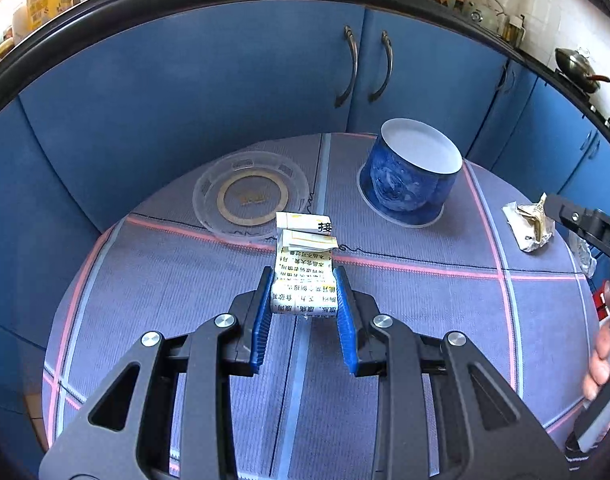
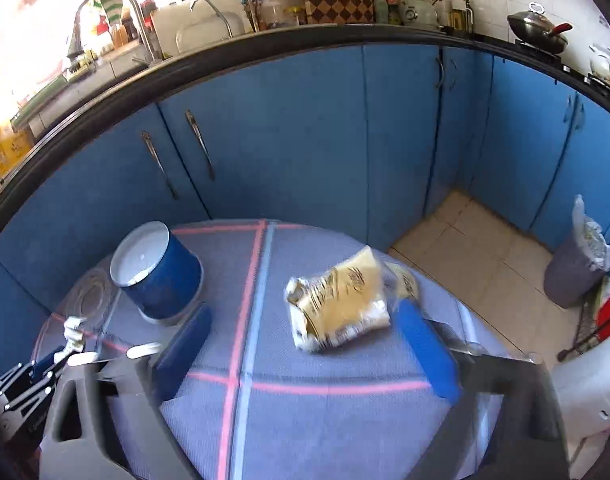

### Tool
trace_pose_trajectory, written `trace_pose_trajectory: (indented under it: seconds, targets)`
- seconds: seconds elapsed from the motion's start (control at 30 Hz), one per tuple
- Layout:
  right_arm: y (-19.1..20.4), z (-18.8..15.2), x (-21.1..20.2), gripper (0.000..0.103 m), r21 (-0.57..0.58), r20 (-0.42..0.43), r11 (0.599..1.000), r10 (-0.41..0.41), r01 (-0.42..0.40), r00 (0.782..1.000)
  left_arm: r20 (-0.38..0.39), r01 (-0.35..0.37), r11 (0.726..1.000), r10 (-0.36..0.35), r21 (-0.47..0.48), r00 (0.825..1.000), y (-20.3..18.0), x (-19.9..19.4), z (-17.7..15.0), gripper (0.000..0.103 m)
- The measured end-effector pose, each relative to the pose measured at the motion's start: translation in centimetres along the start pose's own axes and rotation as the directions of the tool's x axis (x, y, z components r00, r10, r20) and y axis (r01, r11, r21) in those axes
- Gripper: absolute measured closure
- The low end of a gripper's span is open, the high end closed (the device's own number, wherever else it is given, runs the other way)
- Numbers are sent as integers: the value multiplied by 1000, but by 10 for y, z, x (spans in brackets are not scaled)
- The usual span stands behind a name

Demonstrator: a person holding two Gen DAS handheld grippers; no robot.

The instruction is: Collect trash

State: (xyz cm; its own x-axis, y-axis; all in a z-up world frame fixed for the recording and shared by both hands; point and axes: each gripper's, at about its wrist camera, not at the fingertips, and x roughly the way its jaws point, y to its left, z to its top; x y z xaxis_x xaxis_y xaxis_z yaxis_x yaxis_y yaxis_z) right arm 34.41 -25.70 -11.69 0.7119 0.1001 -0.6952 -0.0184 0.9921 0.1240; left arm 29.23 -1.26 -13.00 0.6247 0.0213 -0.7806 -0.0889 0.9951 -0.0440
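The right gripper [image 2: 303,354] was motion-blurred in its own view, its fingers [image 2: 427,350] smeared. At three o'clock in the left wrist view, the frame edge cut off a hand [image 1: 601,364]. The leaflet's [image 1: 305,280] lower end sat hidden between fingers [image 1: 263,316]. The wrapper's [image 2: 339,306] print was illegible.

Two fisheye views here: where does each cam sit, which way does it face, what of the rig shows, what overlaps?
Left wrist: on the left gripper, angled down over the round checked tablecloth toward blue cabinets; jaws shut on a folded printed paper leaflet; the right gripper's tip and a hand at the right edge.
Right wrist: on the right gripper, angled down, jaws open around a crumpled yellow-white wrapper; left gripper at lower left.
Shared: blue round tin, clear plastic lid, wrapper, cabinets.
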Motion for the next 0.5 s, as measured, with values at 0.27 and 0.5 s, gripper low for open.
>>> trace_pose_trajectory:
  seconds: [0.27,0.5]
  targets:
    - [1,-5,38,20,-31,-105,996,-84,81,991,4,-13,1000,13,5,1000,3,6,4,73]
    - [7,-17,19,83,-74,-111,996,-60,52,992,2,-13,1000,13,-7,1000,5,4,4,73]
